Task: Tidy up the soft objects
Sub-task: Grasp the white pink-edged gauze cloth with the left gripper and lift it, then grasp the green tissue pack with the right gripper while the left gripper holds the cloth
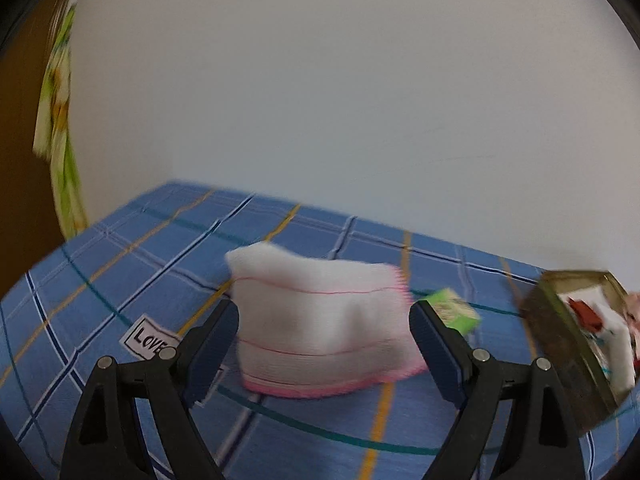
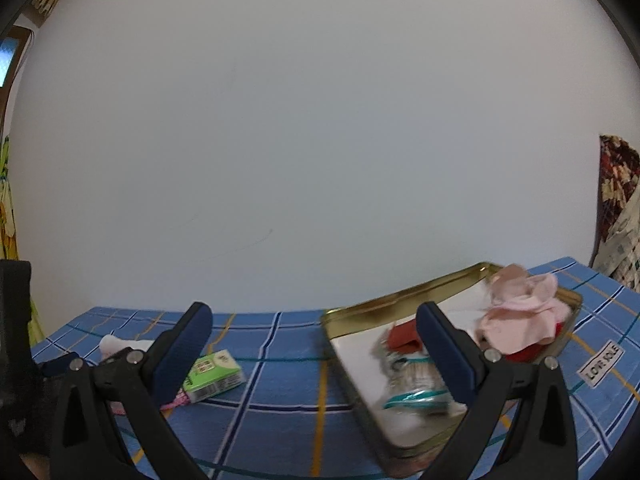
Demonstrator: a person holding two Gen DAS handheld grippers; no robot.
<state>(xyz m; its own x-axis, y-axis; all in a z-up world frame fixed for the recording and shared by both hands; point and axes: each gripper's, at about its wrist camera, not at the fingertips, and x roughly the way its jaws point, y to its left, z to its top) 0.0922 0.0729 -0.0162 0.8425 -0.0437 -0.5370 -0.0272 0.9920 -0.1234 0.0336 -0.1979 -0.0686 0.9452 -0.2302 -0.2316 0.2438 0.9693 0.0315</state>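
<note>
Left wrist view first: the left gripper [image 1: 324, 320] has its jaws spread wide, nothing pinched, with a folded white cloth with pink edging [image 1: 320, 320] sitting low in the middle of the frame, framed by the two fingers. Can't tell if the pads touch it, looks like they don't. It lies on the counter's blue plaid cover [image 1: 120, 272], which has a little "LOVE" label [image 1: 146, 339] at lower left. Just behind the right finger there's a small green box [image 1: 456, 310], and at the right edge a gold tin tray [image 1: 560, 340] with some red and white stuff inside, too blurry to call.

Right wrist view: the right gripper [image 2: 314, 332] is also wide open and empty. Lower left, the same green box [image 2: 214, 376] sits just past the left finger, with a bit of the white cloth [image 2: 116, 342] further left. The gold tin tray [image 2: 400, 296] fills the lower right. Inside, nearest first: a teal-and-white crumpled thing [image 2: 412, 384], then a red piece [image 2: 402, 336], then a pale pink soft item [image 2: 520, 312] bunched at the far corner. Plain white wall [image 2: 320, 120] behind everything.
</note>
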